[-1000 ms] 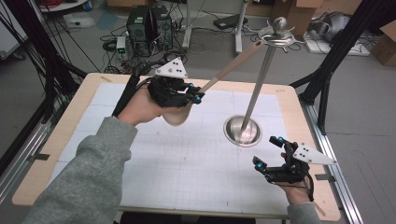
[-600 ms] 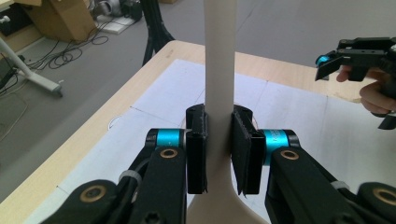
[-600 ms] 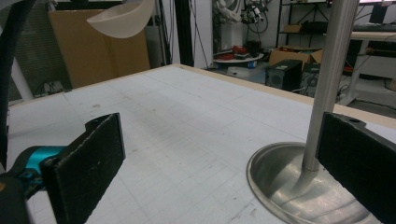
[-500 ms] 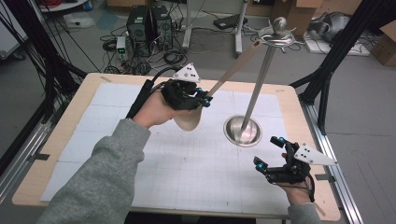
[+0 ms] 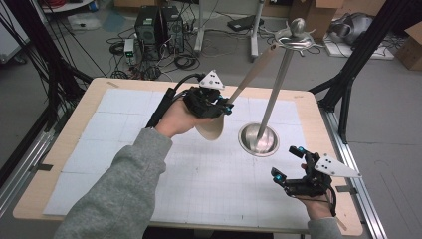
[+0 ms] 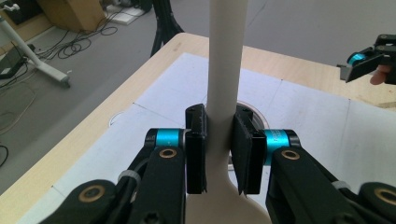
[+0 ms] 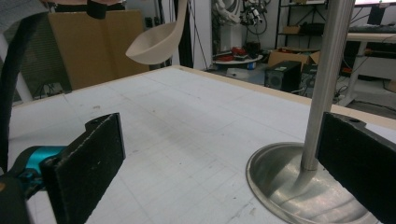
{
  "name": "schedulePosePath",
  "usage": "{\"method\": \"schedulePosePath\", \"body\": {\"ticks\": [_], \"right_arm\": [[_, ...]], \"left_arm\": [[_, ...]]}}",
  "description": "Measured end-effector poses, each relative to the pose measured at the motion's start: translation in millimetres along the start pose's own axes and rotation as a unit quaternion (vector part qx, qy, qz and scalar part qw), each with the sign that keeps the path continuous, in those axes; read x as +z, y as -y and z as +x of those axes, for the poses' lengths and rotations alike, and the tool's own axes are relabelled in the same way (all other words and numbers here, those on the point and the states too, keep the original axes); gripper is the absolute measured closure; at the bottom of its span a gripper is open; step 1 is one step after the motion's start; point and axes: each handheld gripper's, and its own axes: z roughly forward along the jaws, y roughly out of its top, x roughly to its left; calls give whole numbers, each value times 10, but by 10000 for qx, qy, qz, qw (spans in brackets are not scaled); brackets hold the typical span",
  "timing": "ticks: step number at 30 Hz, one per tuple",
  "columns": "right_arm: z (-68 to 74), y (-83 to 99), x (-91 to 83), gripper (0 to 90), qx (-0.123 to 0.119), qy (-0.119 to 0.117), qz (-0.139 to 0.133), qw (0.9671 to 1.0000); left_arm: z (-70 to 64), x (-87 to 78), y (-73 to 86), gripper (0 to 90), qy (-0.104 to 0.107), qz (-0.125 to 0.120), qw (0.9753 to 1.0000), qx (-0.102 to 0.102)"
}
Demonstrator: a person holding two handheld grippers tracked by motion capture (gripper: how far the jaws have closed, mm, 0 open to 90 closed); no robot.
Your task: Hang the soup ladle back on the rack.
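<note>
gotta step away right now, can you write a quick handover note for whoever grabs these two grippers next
Left gripper: shut on the neck of the beige ladle, held in the air above the table, bowl down, handle slanting up toward the hook ring at the top of the metal stand.
Right gripper: open and empty, low at the near right of the white mat, facing the stand's base.
Done: ladle is picked up and firmly gripped.
Left: the ladle does not look hung yet. Likely next is to bring the handle end up to a hook, perhaps steadying the stand with the right gripper.
</note>
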Motion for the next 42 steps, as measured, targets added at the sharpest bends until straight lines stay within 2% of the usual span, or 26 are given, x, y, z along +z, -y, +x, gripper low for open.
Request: {"method": "schedulePosePath", "body": {"ticks": [9, 12, 14, 16, 19, 22, 23, 28, 30, 32, 35, 36, 40, 42], "right_arm": [[-7, 8, -39, 1, 6, 39, -24, 10000], [-7, 11, -54, 1, 9, 47, -19, 10000], [-11, 10, -64, 1, 3, 50, -29, 10000], [-11, 10, -69, 1, 11, 64, -46, 10000], [-12, 15, -71, 1, 11, 55, -22, 10000], [-16, 22, -68, 1, -3, 57, -11, 10000], [-13, 24, -67, 1, 8, 70, 10, 10000], [0, 22, -45, 1, -52, 50, 34, 10000], [7, 23, -31, 1, -56, 27, 49, 10000], [4, 23, -18, 1, -50, 17, 45, 10000], [3, 26, -3, 1, -26, -3, 59, 10000], [-1, 28, 3, 1, -39, -8, 62, 10000], [-4, 27, 31, 1, -34, -32, 63, 10000], [-1, 25, 53, 1, -48, -51, 72, 9999]], "left_arm": [[-56, 239, -26, 765, 46, -13, 10000, -67], [-42, 300, -26, 751, 115, -106, 9997, -181], [-28, 304, -24, 706, 175, -237, 9993, -212], [-15, 283, -14, 629, 234, -217, 9993, -172], [-8, 210, 24, 544, 301, -201, 9993, 19], [19, 99, 92, 457, 546, -482, 9973, 53], [22, 66, 121, 433, 549, -605, 9966, 84], [55, -84, 257, 304, 494, -573, 9968, 264], [58, -152, 301, 256, 453, -622, 9967, 276], [59, -205, 334, 170, 424, -657, 9967, 209], [61, -294, 397, 101, 661, -612, 9959, 20], [61, -313, 410, 21, 644, -587, 9962, 16], [72, -413, 494, 17, 374, -610, 9973, -151], [75, -468, 547, 16, 228, -613, 9978, -130]]}}
